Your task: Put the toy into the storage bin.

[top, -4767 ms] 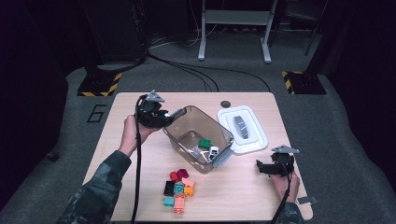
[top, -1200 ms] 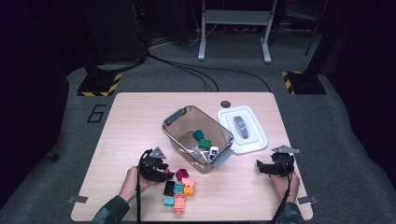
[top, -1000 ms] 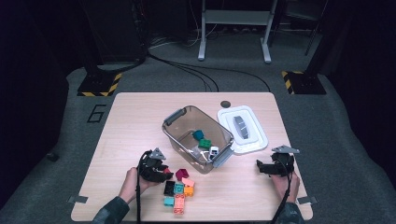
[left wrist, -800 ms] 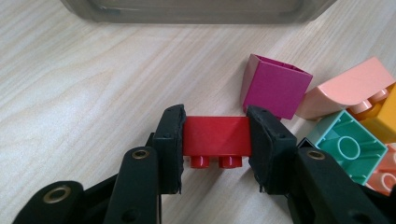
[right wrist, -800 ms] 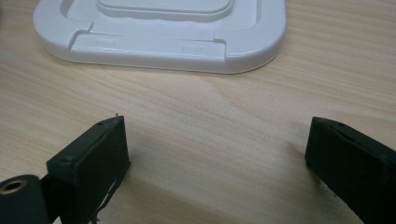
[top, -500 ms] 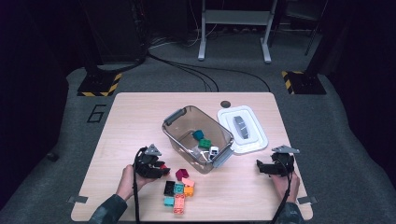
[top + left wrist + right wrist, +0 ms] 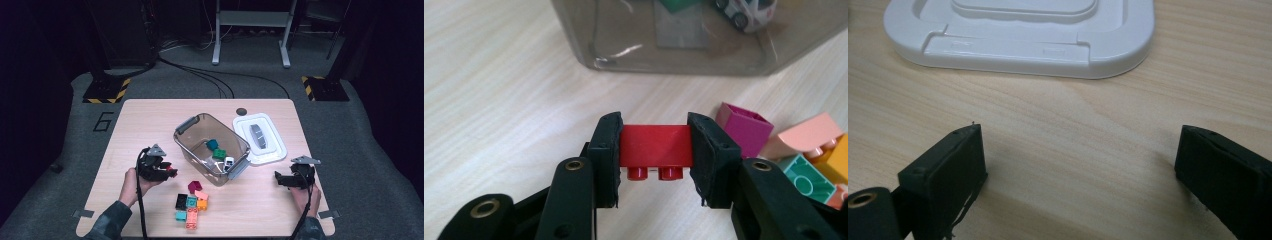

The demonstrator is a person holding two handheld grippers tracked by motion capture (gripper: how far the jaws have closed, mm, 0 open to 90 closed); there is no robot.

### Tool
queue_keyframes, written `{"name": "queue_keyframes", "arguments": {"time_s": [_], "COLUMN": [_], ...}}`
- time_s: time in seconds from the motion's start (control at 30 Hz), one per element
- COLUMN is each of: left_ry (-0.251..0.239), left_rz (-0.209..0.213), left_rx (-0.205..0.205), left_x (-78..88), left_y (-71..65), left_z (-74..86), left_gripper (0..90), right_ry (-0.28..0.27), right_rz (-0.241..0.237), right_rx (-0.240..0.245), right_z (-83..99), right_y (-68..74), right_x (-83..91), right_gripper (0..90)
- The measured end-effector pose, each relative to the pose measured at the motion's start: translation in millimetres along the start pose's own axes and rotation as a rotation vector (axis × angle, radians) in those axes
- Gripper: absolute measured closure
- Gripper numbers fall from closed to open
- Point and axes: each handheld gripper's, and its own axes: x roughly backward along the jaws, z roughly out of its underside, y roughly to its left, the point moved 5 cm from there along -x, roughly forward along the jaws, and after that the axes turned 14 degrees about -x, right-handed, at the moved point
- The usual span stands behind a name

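Observation:
My left gripper [image 7: 654, 150] is shut on a red brick [image 7: 655, 145], studs facing down, lifted a little off the table. In the high view the left gripper [image 7: 167, 171] holds the red brick [image 7: 171, 171] left of the clear plastic bin [image 7: 192, 146]. The bin holds a teal brick [image 7: 212, 144], a green brick [image 7: 219, 154] and a small white toy car [image 7: 229, 162]. A cluster of loose bricks [image 7: 192, 202] lies below the bin, with a magenta brick [image 7: 744, 129] nearest the gripper. My right gripper [image 7: 1078, 165] stands open over bare table, near the white lid [image 7: 1020, 35].
The white lid [image 7: 260, 137] lies right of the bin. A small dark disc [image 7: 242, 111] sits near the table's far edge. My right gripper [image 7: 280, 179] rests near the table's front right. Peach, orange and green bricks [image 7: 809, 160] lie to the right of the held brick.
My left gripper has risen from the loose bricks and shifted up and left with the red brick in it. The right gripper has not moved.

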Motion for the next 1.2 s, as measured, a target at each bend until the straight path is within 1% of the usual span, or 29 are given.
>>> {"name": "queue_keyframes", "arguments": {"time_s": [0.07,0.17,0.3,0.7,0.77,0.83,0.87,0.9,1.2], "left_ry": [-0.007,-0.009,-0.022,-0.032,-0.031,-0.032,-0.039,-0.034,-0.038], "left_rz": [-0.002,-0.017,-0.030,-0.067,-0.077,-0.079,-0.087,-0.090,-0.122], "left_rx": [0.012,0.001,0.003,-0.008,-0.005,-0.008,-0.005,-0.011,-0.011], "left_x": [3.3,8.8,14.5,30.1,31.9,33.8,34.3,35.9,47.1], "left_y": [3.1,9.2,15.5,32.0,34.3,36.9,38.1,39.4,51.7], "left_z": [-3.0,-7.7,-14.2,-30.7,-33.6,-36.3,-37.8,-38.9,-51.0], "left_gripper": [59.1,59.1,59.1,59.2,59.1,59.2,59.1,59.2,59.1], "right_ry": [0.000,0.000,0.000,0.000,0.000,0.000,0.000,0.000,0.000], "right_rz": [0.000,0.000,0.000,0.000,0.000,0.000,0.000,0.000,0.000], "right_rx": [0.000,0.000,0.000,0.000,0.000,0.000,0.000,0.000,0.000], "right_z": [0.0,0.0,0.0,0.0,0.0,0.0,0.0,0.0,0.0], "right_y": [0.0,0.0,0.0,0.0,0.0,0.0,0.0,0.0,0.0], "right_x": [0.0,0.0,0.0,0.0,0.0,0.0,0.0,0.0,0.0], "right_gripper": [5.2,5.3,5.3,5.3,5.3,5.3,5.2,5.3,5.2]}}
